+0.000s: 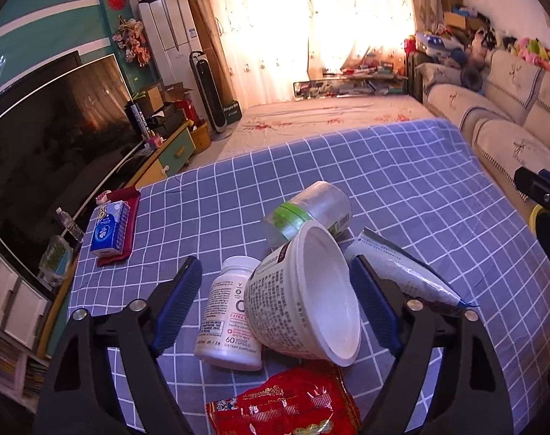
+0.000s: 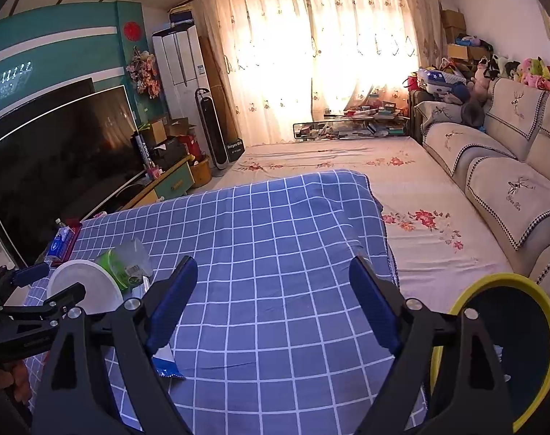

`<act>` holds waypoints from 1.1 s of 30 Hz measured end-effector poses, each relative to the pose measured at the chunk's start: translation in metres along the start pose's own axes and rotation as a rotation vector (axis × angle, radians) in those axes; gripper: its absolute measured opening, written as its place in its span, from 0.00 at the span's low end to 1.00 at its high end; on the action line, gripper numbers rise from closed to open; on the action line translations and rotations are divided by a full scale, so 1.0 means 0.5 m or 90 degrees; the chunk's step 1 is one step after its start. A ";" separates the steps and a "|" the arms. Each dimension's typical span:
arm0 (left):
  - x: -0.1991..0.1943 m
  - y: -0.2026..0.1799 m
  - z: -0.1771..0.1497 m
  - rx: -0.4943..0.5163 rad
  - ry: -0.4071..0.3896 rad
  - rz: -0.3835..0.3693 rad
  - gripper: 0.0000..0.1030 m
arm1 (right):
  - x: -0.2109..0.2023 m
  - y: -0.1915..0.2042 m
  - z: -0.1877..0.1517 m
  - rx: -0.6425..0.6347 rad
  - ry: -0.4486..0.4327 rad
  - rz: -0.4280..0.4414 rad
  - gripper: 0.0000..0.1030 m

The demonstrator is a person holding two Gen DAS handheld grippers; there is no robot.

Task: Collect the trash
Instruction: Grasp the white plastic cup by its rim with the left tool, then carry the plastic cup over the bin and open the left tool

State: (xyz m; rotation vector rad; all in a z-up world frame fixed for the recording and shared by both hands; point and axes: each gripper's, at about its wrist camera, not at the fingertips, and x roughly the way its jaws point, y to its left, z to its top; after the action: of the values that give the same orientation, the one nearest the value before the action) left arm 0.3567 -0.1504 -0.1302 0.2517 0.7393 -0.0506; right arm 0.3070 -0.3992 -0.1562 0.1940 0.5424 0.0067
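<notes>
Straddling the tipped white cup (image 1: pixel 304 290), left gripper (image 1: pixel 275 304) stands wide, pads clear; supplement bottle (image 1: pixel 231 311) touches the cup's left: close on the cup alone. Right gripper (image 2: pixel 275 304): wide, empty over the table (image 2: pixel 275 224); yellow-rimmed bin (image 2: pixel 510 344) near right.

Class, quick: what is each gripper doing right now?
Left gripper: open, straddling the white paper cup and white pill bottle, gripping neither.
Right gripper: open, empty.

Sharp fisheye views; curtains (image 2: pixel 329 54) blaze with overexposed backlight, corners vignetted.
</notes>
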 end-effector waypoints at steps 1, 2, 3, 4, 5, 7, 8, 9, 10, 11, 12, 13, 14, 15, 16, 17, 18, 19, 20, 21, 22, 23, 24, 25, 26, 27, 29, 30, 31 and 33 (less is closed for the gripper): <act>0.003 -0.002 0.001 0.003 0.004 0.004 0.75 | 0.001 -0.002 0.000 0.002 0.001 0.000 0.80; 0.006 -0.005 0.001 0.007 0.008 0.008 0.70 | 0.002 -0.004 0.000 0.005 0.002 -0.001 0.80; 0.010 -0.005 0.002 0.011 0.012 0.011 0.68 | 0.005 -0.007 0.000 0.009 0.006 0.000 0.80; 0.013 -0.006 0.003 0.014 0.018 0.013 0.63 | 0.006 -0.009 0.000 0.011 0.007 0.001 0.80; 0.016 -0.007 0.004 0.018 0.024 0.014 0.59 | 0.007 -0.010 0.000 0.015 0.009 0.002 0.80; 0.023 -0.009 0.004 0.025 0.034 0.013 0.51 | 0.006 -0.013 -0.001 0.017 0.010 0.003 0.81; 0.026 -0.009 0.004 0.027 0.040 0.013 0.44 | 0.006 -0.014 0.000 0.018 0.009 0.004 0.81; 0.029 -0.009 0.003 0.027 0.046 0.012 0.41 | 0.006 -0.015 0.000 0.019 0.009 0.005 0.81; 0.032 -0.009 0.001 0.028 0.052 0.014 0.36 | 0.006 -0.016 0.000 0.021 0.008 0.006 0.81; 0.033 -0.009 0.001 0.030 0.053 0.018 0.32 | 0.006 -0.017 0.000 0.022 0.009 0.006 0.81; 0.033 -0.009 0.000 0.033 0.054 0.020 0.30 | 0.006 -0.020 0.000 0.024 0.010 0.007 0.82; 0.032 -0.008 -0.001 0.035 0.056 0.021 0.25 | 0.007 -0.021 0.000 0.026 0.012 0.009 0.82; 0.031 -0.008 -0.001 0.036 0.057 0.019 0.18 | 0.008 -0.022 -0.001 0.028 0.013 0.010 0.82; 0.029 -0.007 0.000 0.037 0.059 0.018 0.15 | 0.008 -0.023 -0.001 0.030 0.014 0.011 0.82; 0.027 -0.007 0.000 0.039 0.060 0.017 0.13 | 0.007 -0.024 -0.001 0.031 0.014 0.012 0.82; 0.023 -0.008 -0.001 0.042 0.058 0.017 0.11 | 0.007 -0.024 -0.002 0.031 0.015 0.013 0.82; 0.019 -0.009 -0.002 0.045 0.056 0.018 0.11 | 0.007 -0.024 -0.001 0.032 0.015 0.014 0.82; 0.013 -0.011 -0.002 0.049 0.051 0.018 0.10 | 0.006 -0.025 -0.001 0.033 0.014 0.015 0.82; 0.006 -0.012 -0.002 0.052 0.047 0.018 0.10 | 0.006 -0.025 -0.001 0.034 0.013 0.015 0.82; 0.001 -0.012 -0.002 0.052 0.045 0.016 0.09 | 0.005 -0.025 -0.001 0.035 0.013 0.015 0.82; -0.006 -0.011 -0.001 0.050 0.041 0.014 0.10 | 0.004 -0.027 0.001 0.037 0.012 0.015 0.82; -0.013 -0.009 -0.001 0.048 0.037 0.012 0.09 | 0.003 -0.028 0.001 0.038 0.012 0.015 0.82; -0.023 -0.007 0.000 0.045 0.031 0.009 0.09 | 0.004 -0.029 0.001 0.039 0.012 0.015 0.82; -0.031 -0.007 0.000 0.043 0.028 0.006 0.09 | 0.003 -0.029 0.001 0.040 0.011 0.015 0.82; -0.041 -0.007 0.001 0.041 0.023 0.002 0.09 | 0.002 -0.030 0.001 0.041 0.010 0.015 0.82; -0.054 -0.007 0.001 0.039 0.016 -0.004 0.09 | 0.000 -0.030 0.001 0.042 0.009 0.014 0.82; -0.076 -0.008 0.001 0.033 0.006 -0.017 0.10 | -0.003 -0.031 0.002 0.042 0.005 0.011 0.82; -0.092 -0.009 0.001 0.028 -0.001 -0.027 0.10 | -0.004 -0.034 0.003 0.042 0.003 0.009 0.82; -0.105 -0.012 0.000 0.026 -0.007 -0.036 0.09 | -0.007 -0.036 0.005 0.043 -0.001 0.006 0.82; -0.131 -0.024 -0.004 0.024 -0.019 -0.053 0.09 | -0.018 -0.045 0.012 0.050 -0.016 -0.005 0.82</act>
State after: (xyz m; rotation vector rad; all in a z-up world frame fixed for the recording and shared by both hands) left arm 0.3054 -0.1643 -0.0898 0.2566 0.7199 -0.1465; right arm 0.3013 -0.4230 -0.1509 0.2678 0.5194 -0.0253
